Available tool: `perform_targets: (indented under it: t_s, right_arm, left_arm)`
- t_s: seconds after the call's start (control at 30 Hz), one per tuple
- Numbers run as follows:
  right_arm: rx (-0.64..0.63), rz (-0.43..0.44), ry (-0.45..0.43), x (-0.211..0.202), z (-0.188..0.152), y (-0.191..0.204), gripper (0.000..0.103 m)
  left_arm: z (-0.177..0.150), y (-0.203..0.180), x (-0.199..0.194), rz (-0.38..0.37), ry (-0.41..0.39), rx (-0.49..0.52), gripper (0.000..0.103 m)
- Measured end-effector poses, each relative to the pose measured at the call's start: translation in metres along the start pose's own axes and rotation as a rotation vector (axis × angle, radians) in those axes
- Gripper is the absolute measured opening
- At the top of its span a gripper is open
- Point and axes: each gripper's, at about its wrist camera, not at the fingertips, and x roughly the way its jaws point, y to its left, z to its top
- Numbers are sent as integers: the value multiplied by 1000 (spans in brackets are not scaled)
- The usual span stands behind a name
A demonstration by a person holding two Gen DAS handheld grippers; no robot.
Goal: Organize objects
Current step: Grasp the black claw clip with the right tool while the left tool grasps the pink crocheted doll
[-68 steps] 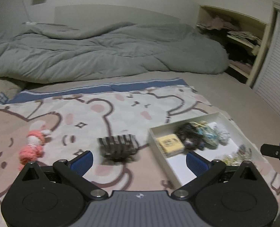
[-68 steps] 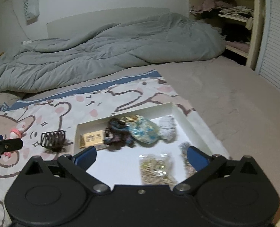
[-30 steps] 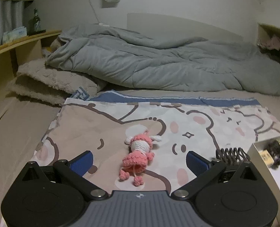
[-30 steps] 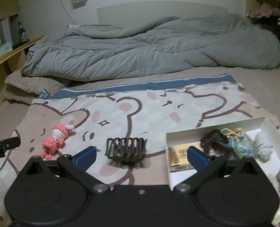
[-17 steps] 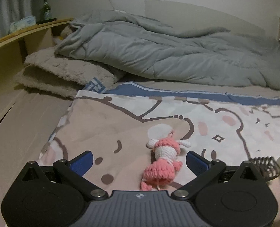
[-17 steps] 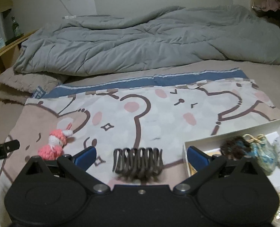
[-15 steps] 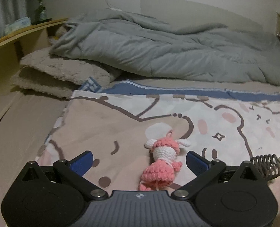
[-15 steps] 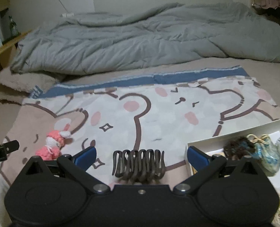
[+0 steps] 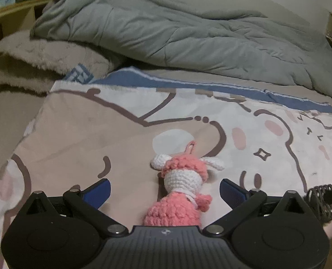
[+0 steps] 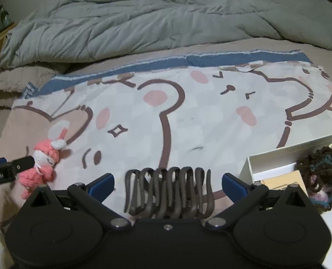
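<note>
A pink and white crochet bunny doll lies on the cartoon-print blanket, right between the open fingers of my left gripper, which does not touch it. The same doll shows at the left of the right wrist view, with the left gripper's fingertip beside it. A dark brown hair claw clip lies between the open fingers of my right gripper. That clip also appears at the right edge of the left wrist view.
A white shallow box at the right holds a dark scrunchie and other small items. A grey duvet is heaped at the far side, with a fuzzy beige pillow at the left. A wooden shelf runs along the far left.
Both grippers have swung left from the box and moved lower and closer. The doll now lies between the left fingers, the clip between the right fingers.
</note>
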Motion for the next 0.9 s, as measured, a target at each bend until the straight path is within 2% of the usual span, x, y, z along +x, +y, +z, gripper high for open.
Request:
perform_targets:
  t_s: [0.17,0.3,0.33,0.43,0.5,0.6,0.9]
  right_arm:
    - [16,7,36,12,0,-5,103]
    - [32,54,88,23,-2,-4,103]
    - [43,54,94,25,-3,-4,103]
    - [36,36,90,27,-4,-2,103]
    - [36,26,98,28,-4,-3,102]
    - [50,39,126,30,-5,-6,90]
    - [41,30,77,13,-3,-9,88]
  left_arm:
    - [-4,7,15,-39,64,-62,92]
    - [-7,6,21,-46,92,-63,76]
    - [-8,7,22,-51,97,-69,70]
    - [-10,7,25,-79,124,-86,60]
    - [-11,3,26,-78,134,-68,58]
    - [-13,-2,25,-66,139,-37,56]
    - [-12,-2,8,-52,118,-59,50]
